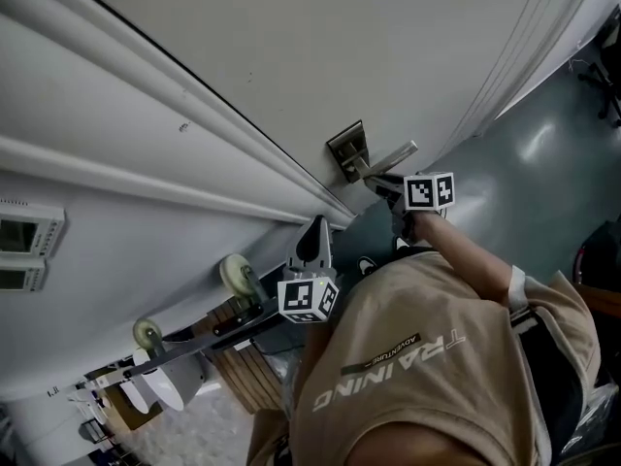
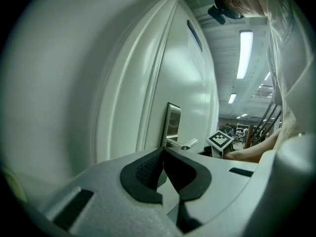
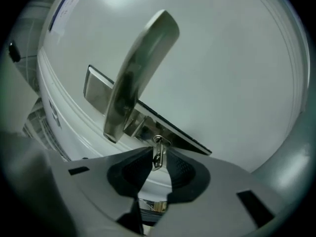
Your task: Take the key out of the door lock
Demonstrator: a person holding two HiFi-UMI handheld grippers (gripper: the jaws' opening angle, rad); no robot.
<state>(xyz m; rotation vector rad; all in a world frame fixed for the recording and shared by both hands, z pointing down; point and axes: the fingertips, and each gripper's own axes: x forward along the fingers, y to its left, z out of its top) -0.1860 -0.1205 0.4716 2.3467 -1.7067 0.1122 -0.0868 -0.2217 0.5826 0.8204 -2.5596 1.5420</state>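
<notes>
Silver metal key (image 3: 157,149) stands between the jaws of the grey right gripper (image 3: 157,157). The jaws are narrowly apart, with a sliver of gap at the right pad. The grey left gripper (image 2: 163,151), at 7 o'clock of the handle in the head view and well apart from it, has its jaws tip to tip with nothing between them. The key sits in the long steel lock plate (image 3: 97,89), at 5 o'clock of the hub of the brushed-metal lever handle (image 3: 138,78), on the white door (image 3: 227,58).

All three views share the door lock (image 1: 347,149), right gripper view apparently nearest.
</notes>
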